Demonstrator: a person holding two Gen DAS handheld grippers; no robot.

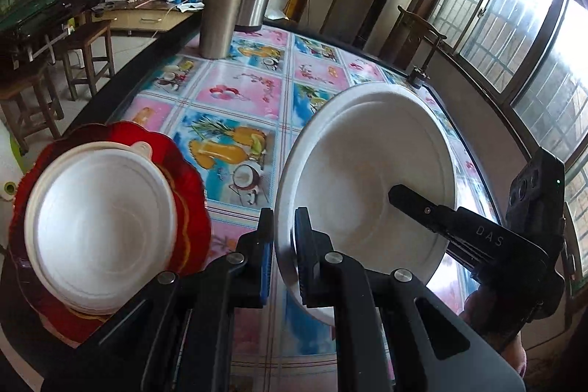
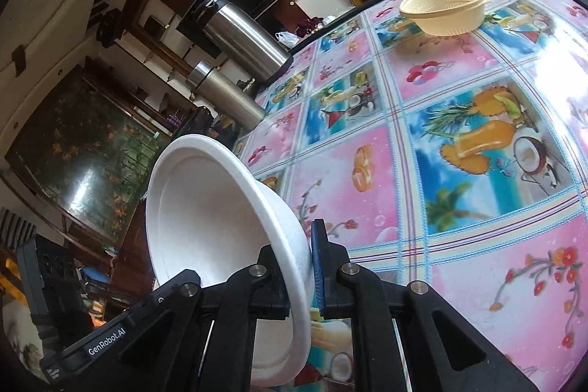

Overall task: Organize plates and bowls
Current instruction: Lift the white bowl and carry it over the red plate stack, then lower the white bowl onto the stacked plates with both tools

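Above the desk (image 1: 235, 90), I am carrying the white bowl (image 1: 367, 171), both tools clamped on its rim: left tool (image 1: 283, 241), right tool (image 2: 299, 267); I am keeping it level for nesting.

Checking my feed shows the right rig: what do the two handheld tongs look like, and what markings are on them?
Both are matte black linkage frames with round silver pivot pins and blue ribbed pads. The left tongs show a grey base plate. The right tongs read "GenRobot.AI" in white; from the left camera, "DAS" shows on the arm and a small green light on the body.
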